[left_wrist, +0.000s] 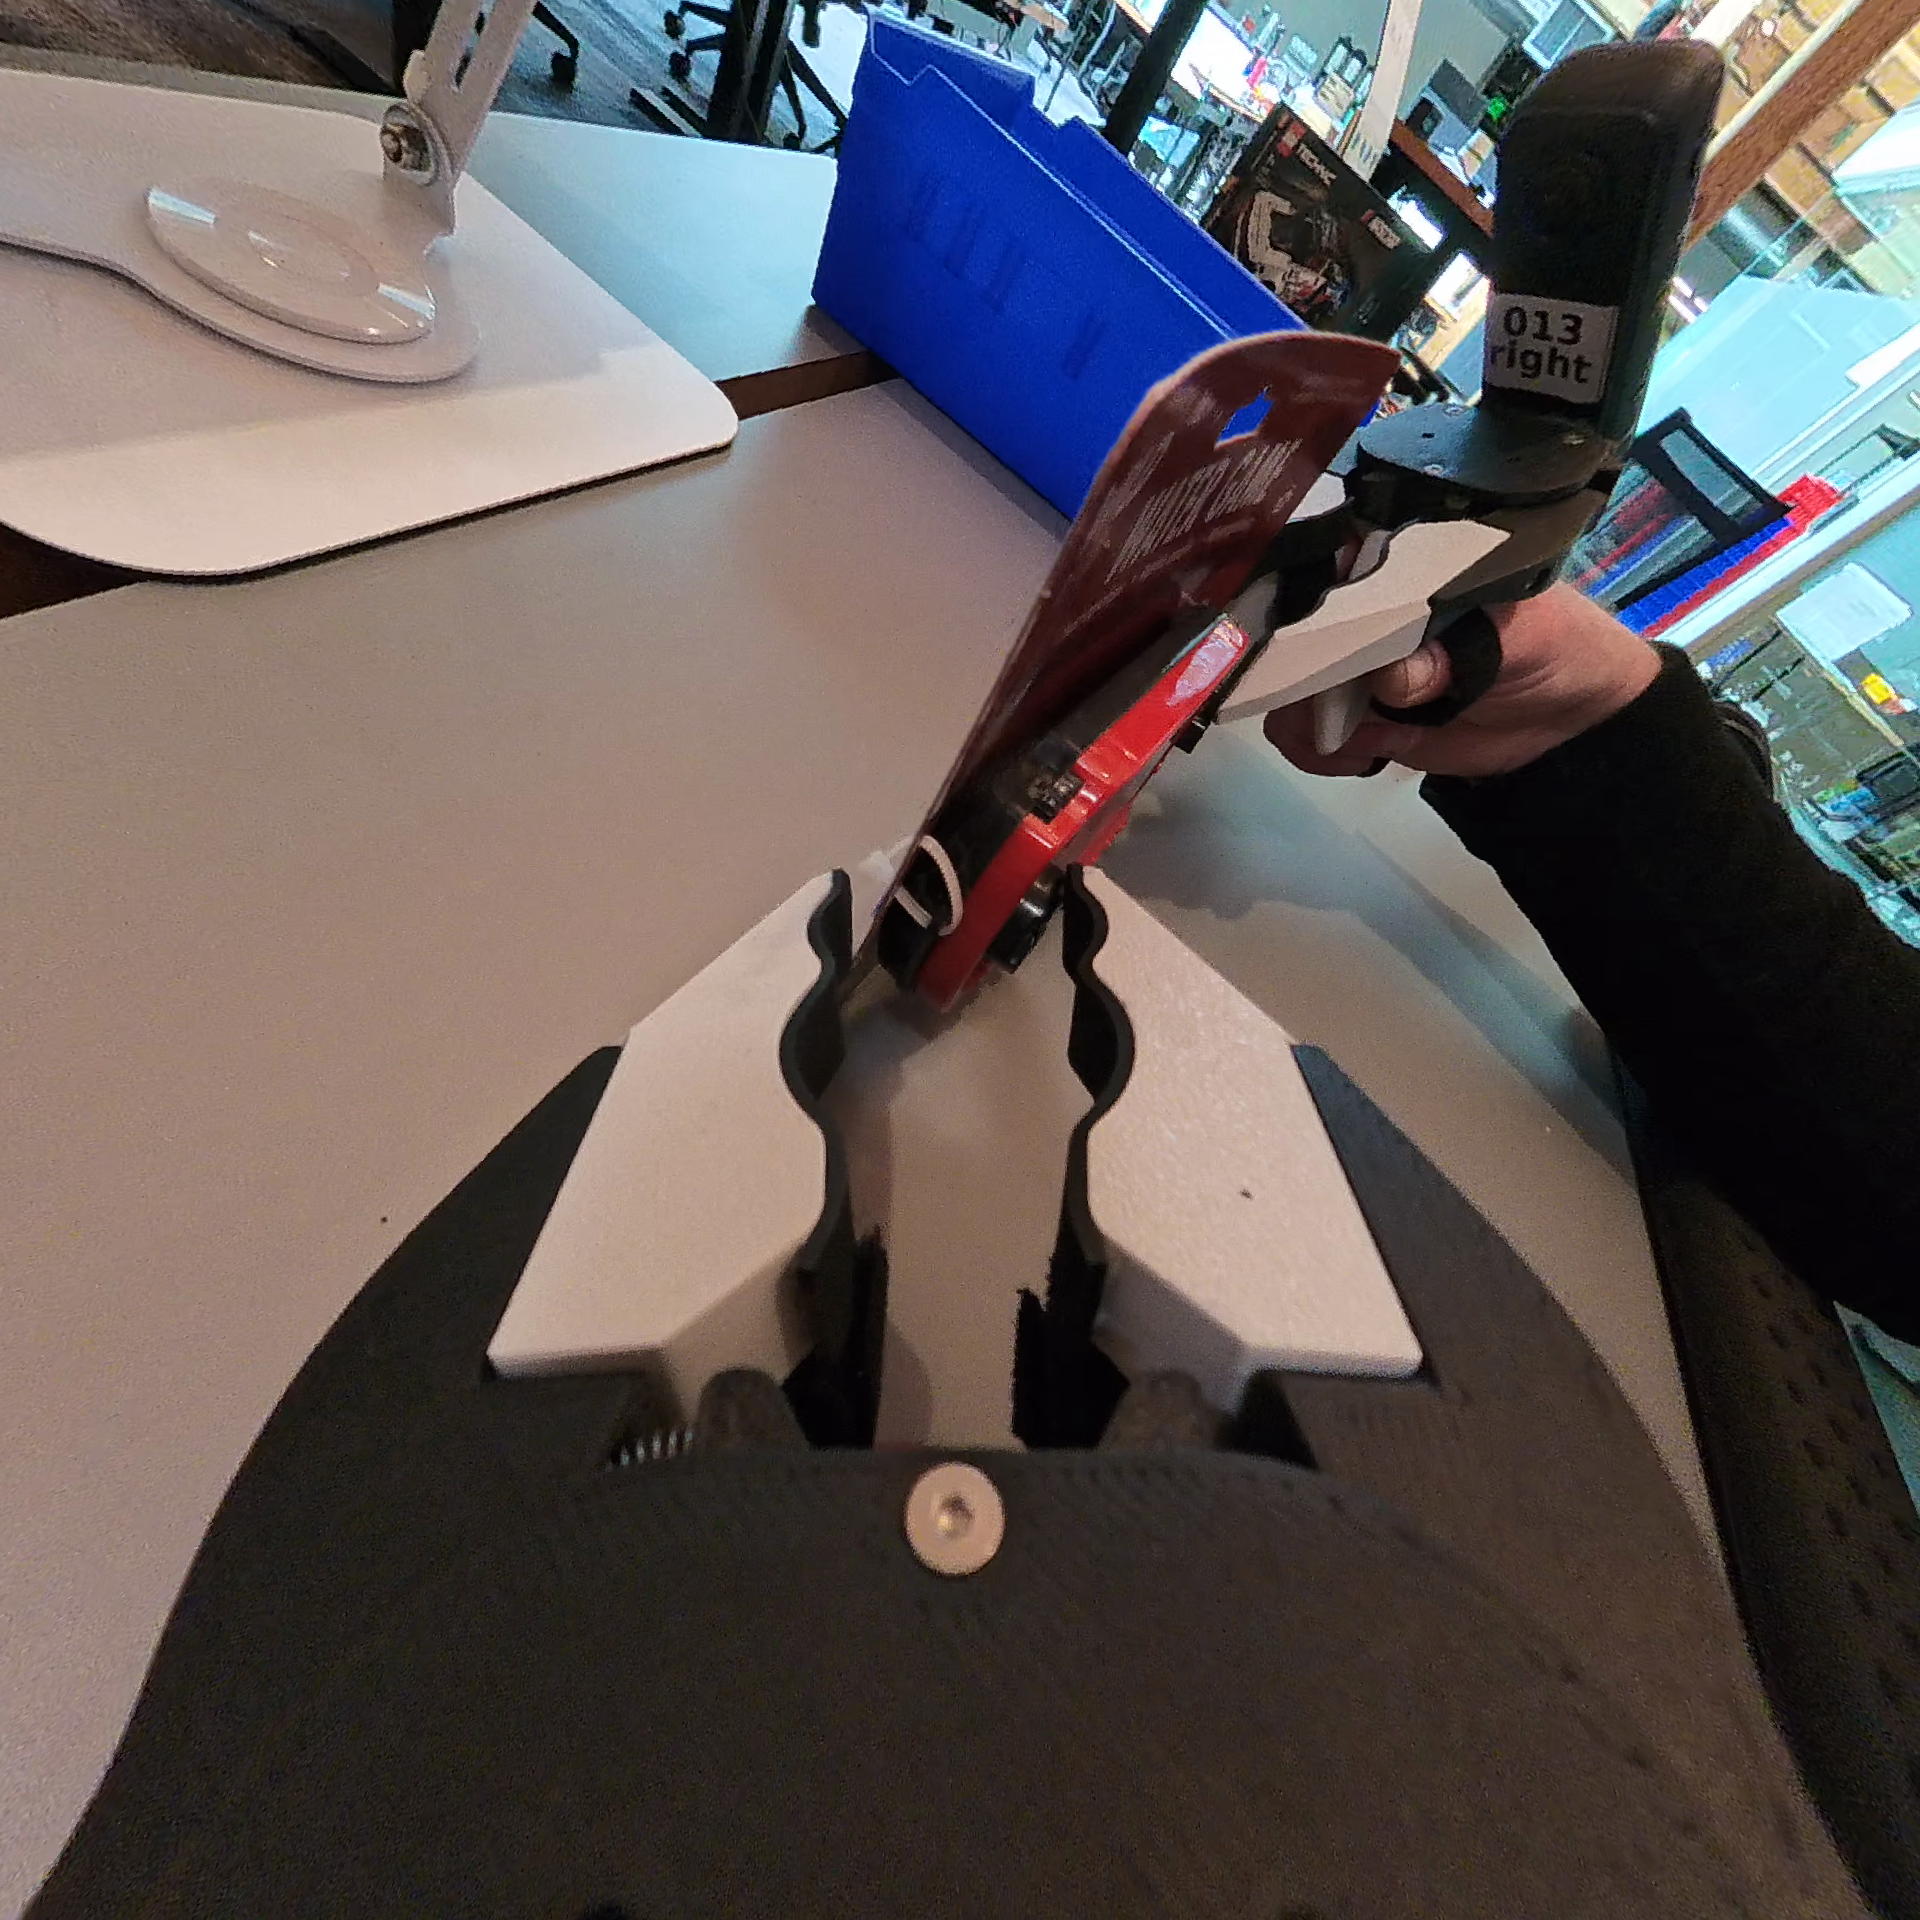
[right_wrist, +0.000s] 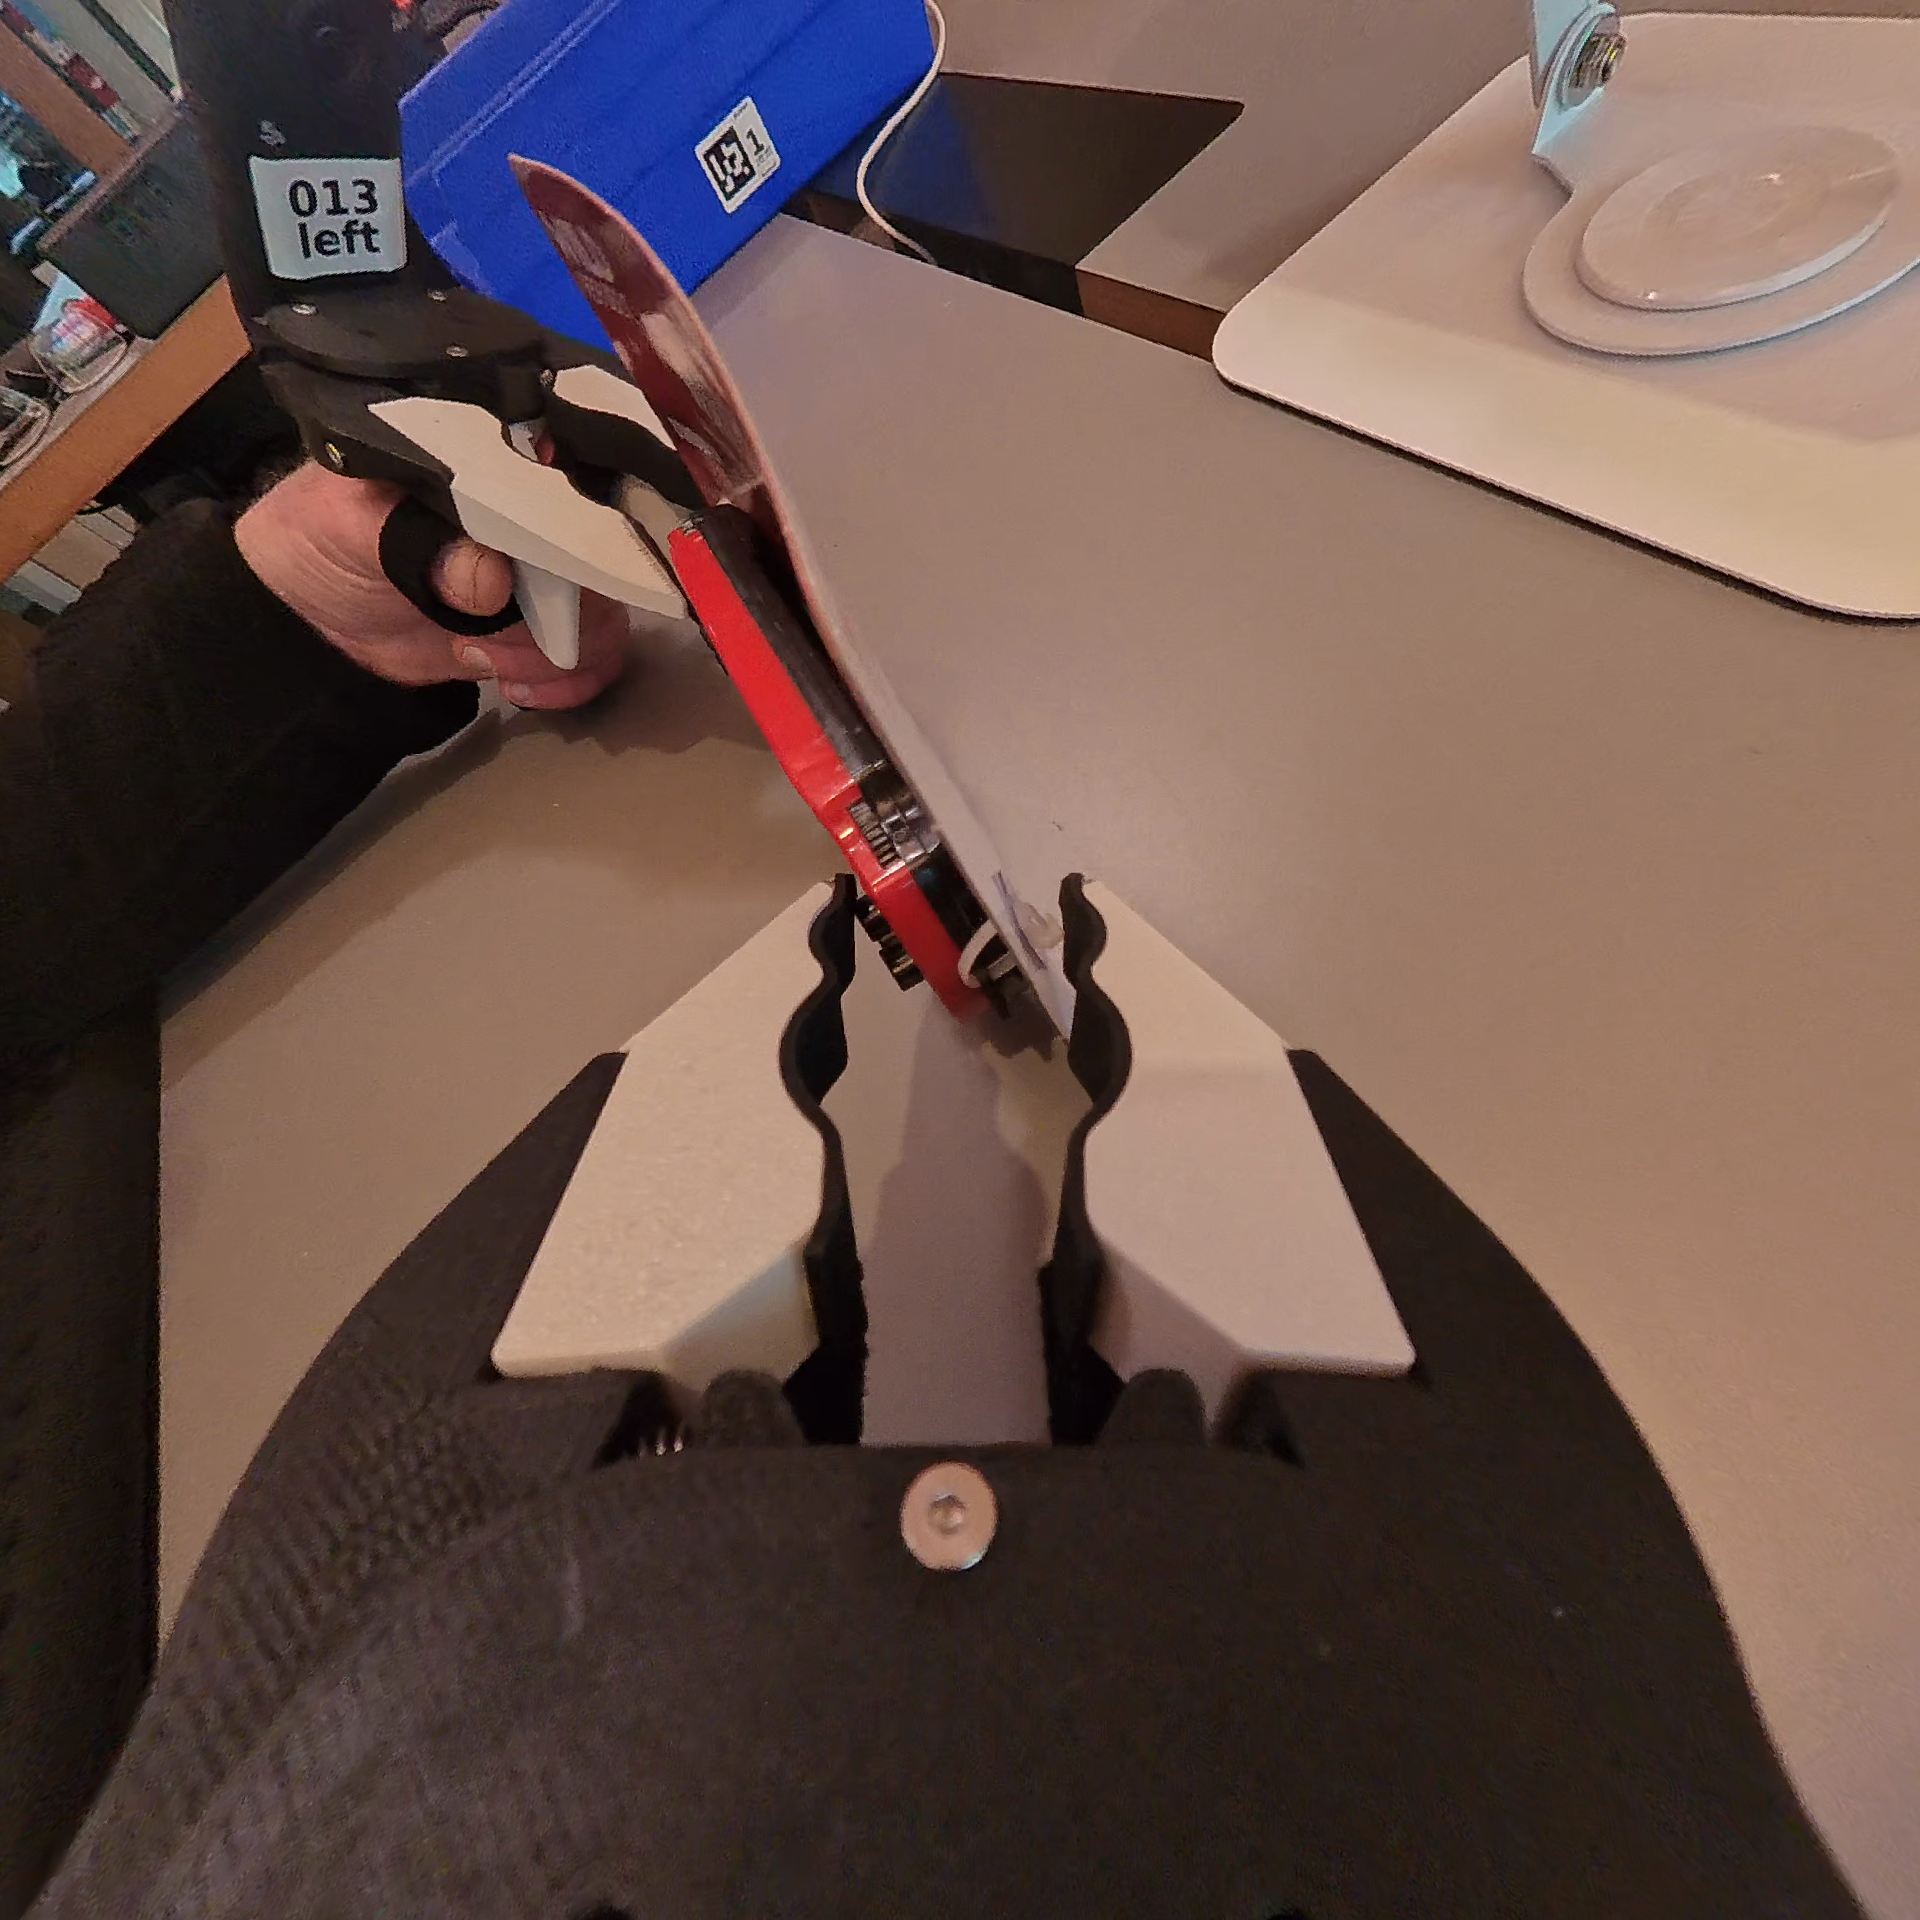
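Carded red toy (left_wrist: 1049, 831) is pinched at opposite ends by left tool (left_wrist: 956, 935) and right tool (right_wrist: 961, 935), above the desk (left_wrist: 416, 831); blue bin (left_wrist: 997, 270) at one o'clock.

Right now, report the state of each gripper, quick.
left gripper: closed on the red carded tool.
right gripper: closed on the same red carded tool.

Glossy red plastic toy (left_wrist: 1049, 831) on matt card backing (left_wrist: 1195, 520); smooth matt grey worktop (left_wrist: 416, 831); glossy blue plastic bin (left_wrist: 997, 260).
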